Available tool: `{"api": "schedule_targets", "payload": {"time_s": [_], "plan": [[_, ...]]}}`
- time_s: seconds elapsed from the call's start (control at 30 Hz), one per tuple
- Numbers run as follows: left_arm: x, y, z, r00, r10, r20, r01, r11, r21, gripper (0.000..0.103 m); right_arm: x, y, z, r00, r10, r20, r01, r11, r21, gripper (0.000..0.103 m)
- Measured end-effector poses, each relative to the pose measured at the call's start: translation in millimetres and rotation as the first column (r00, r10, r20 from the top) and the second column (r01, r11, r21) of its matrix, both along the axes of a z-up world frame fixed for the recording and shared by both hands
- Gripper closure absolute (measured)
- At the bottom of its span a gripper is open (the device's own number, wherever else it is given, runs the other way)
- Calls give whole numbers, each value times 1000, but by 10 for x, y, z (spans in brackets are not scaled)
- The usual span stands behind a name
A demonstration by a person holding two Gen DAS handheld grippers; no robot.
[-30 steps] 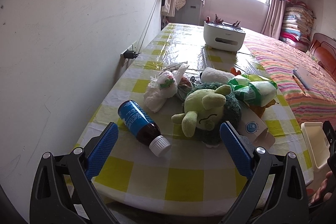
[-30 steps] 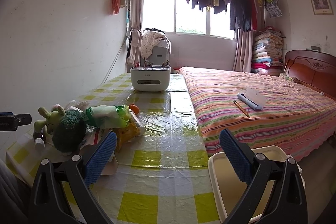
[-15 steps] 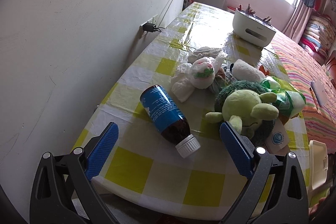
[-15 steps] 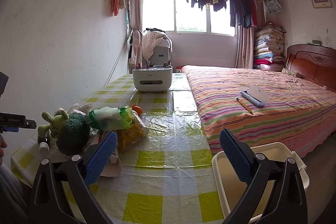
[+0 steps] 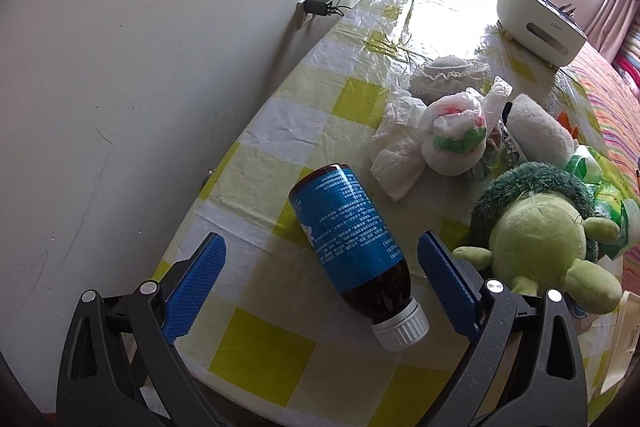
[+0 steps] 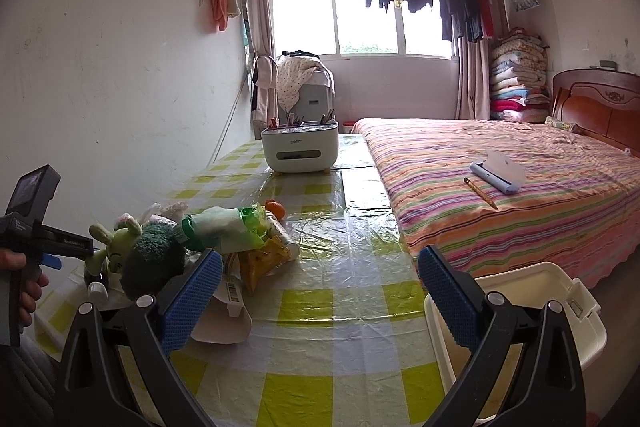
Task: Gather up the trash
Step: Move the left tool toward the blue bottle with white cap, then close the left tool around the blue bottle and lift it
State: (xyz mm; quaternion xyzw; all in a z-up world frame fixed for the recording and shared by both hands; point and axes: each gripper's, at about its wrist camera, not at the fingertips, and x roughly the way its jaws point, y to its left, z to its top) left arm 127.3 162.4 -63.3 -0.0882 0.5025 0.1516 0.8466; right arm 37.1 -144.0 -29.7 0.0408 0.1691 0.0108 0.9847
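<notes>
Item 1. Left gripper (image 5: 318, 259): fingers spread wide and holding nothing, hovering low over the near left corner of the tabletop (image 5: 360, 39). The gap between the fingers framed the bottle, most likely so that a single close would catch its body.

Item 2. Bottle (image 5: 352, 239): brown, blue label, white cap. It lay on its side on the checked cloth, cap toward the near edge, between the left fingers but not touched by them. Being on its side, it would probably roll if nudged.

Item 3. Loose pile beyond and to the right of the bottle: a knotted plastic bag (image 5: 456, 135) resting against crumpled white paper (image 5: 396, 155), and a green wrapper (image 6: 224, 227) lying over a yellow packet (image 6: 264, 259). All were judged to be trash awaiting collection.

Item 4. Green plush toy (image 5: 536, 239): just right of the bottle, near the right-hand finger of the left gripper; presumably not trash, and close enough to be caught by mistake.

Item 5. Right gripper (image 6: 320, 291): fingers parted and empty, held above the near edge of the tabletop. It was idle beside the bin, apparently waiting.

Item 6. White bin (image 6: 560, 291): open, at the near right off the tabletop's edge, beside the bed (image 6: 520, 187); placed within reach to receive the items.

Item 7. White organiser box (image 6: 300, 151): far end of the tabletop, well apart from the pile.
</notes>
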Motion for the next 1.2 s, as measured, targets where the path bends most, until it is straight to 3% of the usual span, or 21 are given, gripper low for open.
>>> {"api": "schedule_targets", "payload": {"time_s": [0.37,0.53,0.57,0.77,0.87,1.03,1.07,1.13,1.2], "plan": [[209,-3,-92,1000,6,-30,-6,1000,-8,12,155,202,-15,997,76,-31,-75,996,42,8],[279,57,-221,998,3,-61,-11,992,-127,37,240,372,-34,992,113,-51,-112,993,22,8],[289,62,-247,998,1,-70,-12,989,-147,38,252,399,-42,991,121,-57,-120,993,24,8],[251,69,-314,996,9,-83,-23,984,-177,30,266,511,-63,989,136,-64,-136,991,0,8],[215,122,-341,995,27,-101,-46,981,-188,16,247,522,-49,987,147,-56,-147,989,12,8],[171,158,-340,995,22,-97,-38,986,-161,18,304,581,12,980,189,-59,-187,982,36,8],[163,168,-335,995,24,-95,-39,986,-160,20,329,602,22,979,196,-60,-194,980,36,8],[163,182,-303,996,28,-79,-40,986,-160,39,356,646,46,976,208,-58,-207,978,30,8],[151,220,-284,997,28,-66,-40,982,-183,47,366,697,62,975,216,-52,-216,976,15,8]]}}
